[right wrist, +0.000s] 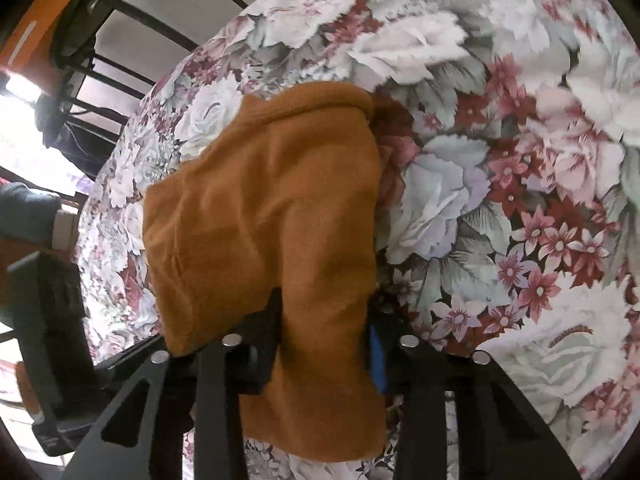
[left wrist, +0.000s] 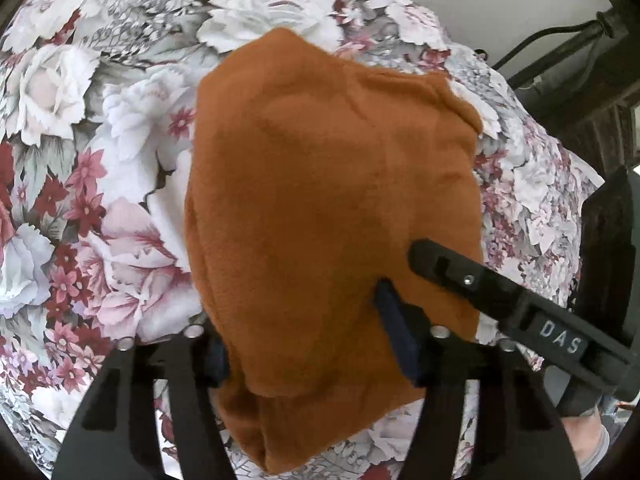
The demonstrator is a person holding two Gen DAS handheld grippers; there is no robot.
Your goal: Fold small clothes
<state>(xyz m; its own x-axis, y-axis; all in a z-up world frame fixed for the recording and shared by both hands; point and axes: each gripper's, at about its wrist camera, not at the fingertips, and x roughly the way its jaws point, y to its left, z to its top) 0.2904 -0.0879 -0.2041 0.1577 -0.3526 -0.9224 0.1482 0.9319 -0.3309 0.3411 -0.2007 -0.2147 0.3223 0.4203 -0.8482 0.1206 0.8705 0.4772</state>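
An orange-brown fleece garment [left wrist: 328, 184] lies rumpled on a floral bedspread [left wrist: 80, 160]. In the left wrist view its near end runs down between the two fingers of my left gripper [left wrist: 306, 344], and both pads touch the cloth. A black finger [left wrist: 472, 280] of the right gripper, marked DAS, reaches onto the garment's right edge. In the right wrist view the garment [right wrist: 272, 208] narrows into a bunch between the pads of my right gripper [right wrist: 325, 332], which is shut on it. The fabric hangs on below both grippers.
The floral bedspread [right wrist: 500, 200] spreads wide around the garment. A black metal bed frame [right wrist: 120, 60] with bars stands past the bed's edge, also seen as bed frame [left wrist: 560, 52]. A person's dark sleeve [right wrist: 28, 208] is at the left edge of the right wrist view.
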